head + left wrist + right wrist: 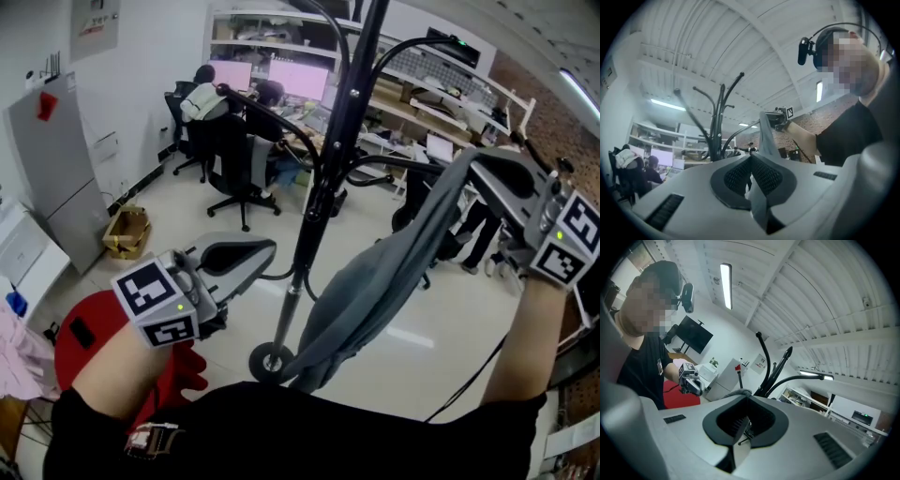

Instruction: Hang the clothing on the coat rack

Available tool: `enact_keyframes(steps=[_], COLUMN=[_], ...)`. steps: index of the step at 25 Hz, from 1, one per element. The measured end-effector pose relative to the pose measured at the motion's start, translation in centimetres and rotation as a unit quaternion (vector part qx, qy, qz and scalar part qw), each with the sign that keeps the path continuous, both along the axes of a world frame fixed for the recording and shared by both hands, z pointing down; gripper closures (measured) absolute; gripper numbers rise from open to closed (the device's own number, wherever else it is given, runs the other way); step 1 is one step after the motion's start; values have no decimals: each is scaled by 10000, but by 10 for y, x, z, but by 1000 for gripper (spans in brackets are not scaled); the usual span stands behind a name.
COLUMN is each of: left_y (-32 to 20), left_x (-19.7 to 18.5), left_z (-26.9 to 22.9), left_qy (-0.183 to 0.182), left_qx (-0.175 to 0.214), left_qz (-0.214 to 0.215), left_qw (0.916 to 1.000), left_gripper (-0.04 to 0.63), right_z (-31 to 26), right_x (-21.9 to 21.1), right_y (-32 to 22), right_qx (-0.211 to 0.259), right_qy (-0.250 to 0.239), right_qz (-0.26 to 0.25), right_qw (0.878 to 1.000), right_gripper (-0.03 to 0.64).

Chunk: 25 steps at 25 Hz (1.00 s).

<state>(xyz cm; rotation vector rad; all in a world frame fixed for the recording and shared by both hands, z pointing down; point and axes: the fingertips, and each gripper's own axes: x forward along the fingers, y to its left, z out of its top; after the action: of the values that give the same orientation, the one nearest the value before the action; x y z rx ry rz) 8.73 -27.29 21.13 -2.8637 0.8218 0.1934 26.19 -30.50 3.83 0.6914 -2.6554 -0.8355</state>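
- Coat rack (323, 178): a black pole with curved black arms, seen standing on the floor at the middle of the head view. Its ring base (270, 361) lies near the person.
- Grey garment (375, 281): it is held up at the right of the pole and droops in a long fold toward the near floor beside the base. It is hung on none of the rack's arms. Whether it touches the pole cannot be told.
- Right gripper (466, 161): it is raised at the right, and its tongs are pressed together on the garment's top edge. In the right gripper view a grey lump of cloth (736, 393) is seen at the tips (747, 399).
- Left gripper (267, 248): it is held lower, at the left of the pole and apart from the garment. Its tongs are pressed together with nothing between them, as seen in the left gripper view (751, 157).
- In the left gripper view the garment (764, 136) is seen hanging from the right gripper (780, 117), with the rack (717, 122) to the left.
- Far left: seated persons at lit monitors (300, 80) are noted, and a cardboard box (127, 230) on the floor.
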Motion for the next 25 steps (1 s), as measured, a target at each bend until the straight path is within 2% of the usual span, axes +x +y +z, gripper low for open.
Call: enact_keyframes(steps=[4,8,10,14,15,16,17,18,25], left_y=[0,-14,-21,-22,-23,-25,-27,-27,-22], left_x=[73,133,152,172,172,171,168,165,154], left_z=[-61,-76,-76,-68,-66,-65,-65,-67,-101], left_qy=[-288,-613,-734,-1108,-1163,-1183,-1178,-1163,-1026], left_qx=[328,201,131,109,116,132,154,181,453], left_qz=[520,797,858,936,896,848,816,808,874], left_qw=[9977,9947,9935,9894,9891,9893,9896,9898,9898], left_gripper=[591,371,348,350,398,491,524,589,594], right_z=[-3,4,3,3,4,4,5,5,-18], right_x=[-1,6,8,8,10,11,13,15,29], right_y=[-1,-5,-8,-7,-7,-7,-7,-7,-14], right_qx=[9,-108,-129,-85,-73,-60,-48,-39,131], right_qy=[-50,-85,-92,-151,-164,-174,-185,-201,-632], right_qz=[27,-77,-102,-182,-205,-222,-233,-241,-311], right_qw=[10000,9999,9998,9997,9996,9996,9995,9995,9974], right_gripper=[607,607,607,607,607,607,607,607,606])
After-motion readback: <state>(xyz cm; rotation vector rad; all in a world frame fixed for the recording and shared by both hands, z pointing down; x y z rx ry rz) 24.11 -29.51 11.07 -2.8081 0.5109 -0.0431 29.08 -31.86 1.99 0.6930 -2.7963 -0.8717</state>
